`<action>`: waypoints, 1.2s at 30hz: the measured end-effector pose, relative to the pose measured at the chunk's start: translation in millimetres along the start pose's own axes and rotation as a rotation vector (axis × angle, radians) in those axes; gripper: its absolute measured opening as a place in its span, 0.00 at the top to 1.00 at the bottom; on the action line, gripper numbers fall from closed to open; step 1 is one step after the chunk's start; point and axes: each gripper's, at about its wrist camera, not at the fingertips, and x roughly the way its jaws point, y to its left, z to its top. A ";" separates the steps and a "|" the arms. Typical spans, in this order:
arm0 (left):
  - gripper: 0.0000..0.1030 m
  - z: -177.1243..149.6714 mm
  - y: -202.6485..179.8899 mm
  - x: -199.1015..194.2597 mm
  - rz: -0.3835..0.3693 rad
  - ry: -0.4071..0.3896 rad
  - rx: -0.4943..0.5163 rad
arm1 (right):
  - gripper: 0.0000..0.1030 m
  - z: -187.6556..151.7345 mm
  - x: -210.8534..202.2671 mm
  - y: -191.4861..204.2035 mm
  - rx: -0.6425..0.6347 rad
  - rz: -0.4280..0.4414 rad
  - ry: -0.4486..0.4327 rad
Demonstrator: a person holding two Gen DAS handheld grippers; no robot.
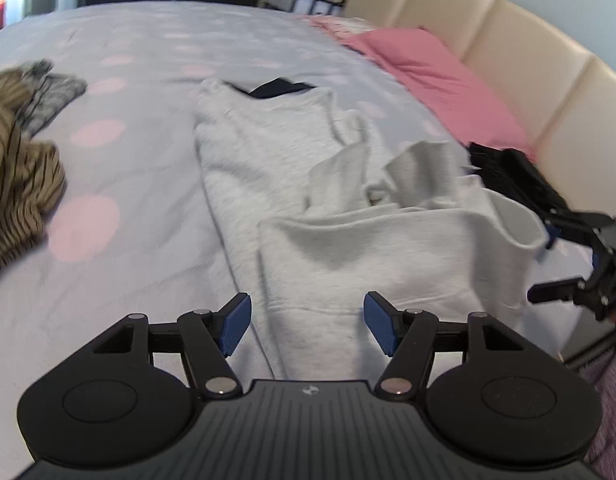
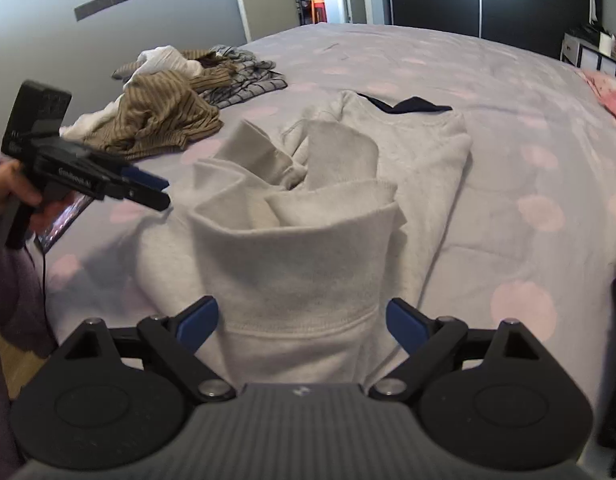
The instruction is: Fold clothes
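- Grey fleece sweatshirt [image 2: 308, 256], rumpled, its ribbed hem nearest, on the dotted lilac bed [image 2: 508, 128].
- Left gripper [image 1: 307, 322], right gripper [image 2: 302, 326]: jaws wide apart, holding nothing.
- Striped tan garment [image 2: 160, 120] beyond the sweatshirt.

My left gripper [image 1: 307, 322] hangs open over the grey sweatshirt [image 1: 268, 152], which lies rumpled on the dotted sheet [image 1: 128, 184]. A striped top [image 1: 16, 168] sits off to the left and a pink pillow [image 1: 436, 76] lies by the headboard [image 1: 508, 52]. My right gripper [image 1: 548, 268] pokes in from the right edge, its fingers apart beside the sweatshirt's edge.
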 end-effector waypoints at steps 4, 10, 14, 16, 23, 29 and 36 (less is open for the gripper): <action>0.78 -4.8 3.5 15.6 0.027 -0.012 -0.071 | 0.61 6.2 16.0 -19.0 0.097 -0.025 -0.034; 0.90 2.6 15.1 31.4 0.084 -0.036 -0.103 | 0.77 11.8 42.9 -51.6 0.274 -0.064 -0.058; 0.92 3.4 22.1 50.2 0.129 -0.003 -0.103 | 0.77 7.4 65.8 -70.6 0.398 -0.075 -0.024; 0.92 4.7 25.5 57.1 0.146 0.005 -0.098 | 0.77 5.0 75.5 -74.3 0.422 -0.084 -0.012; 0.87 5.9 24.4 59.4 0.173 0.007 -0.049 | 0.59 1.5 79.6 -84.7 0.470 -0.087 -0.015; 0.76 4.2 26.8 28.5 0.160 -0.039 -0.116 | 0.40 -2.4 43.4 -82.9 0.502 -0.089 -0.078; 0.58 -16.5 5.3 -22.3 0.176 -0.014 -0.072 | 0.40 -14.4 -12.5 -43.0 0.310 -0.140 -0.094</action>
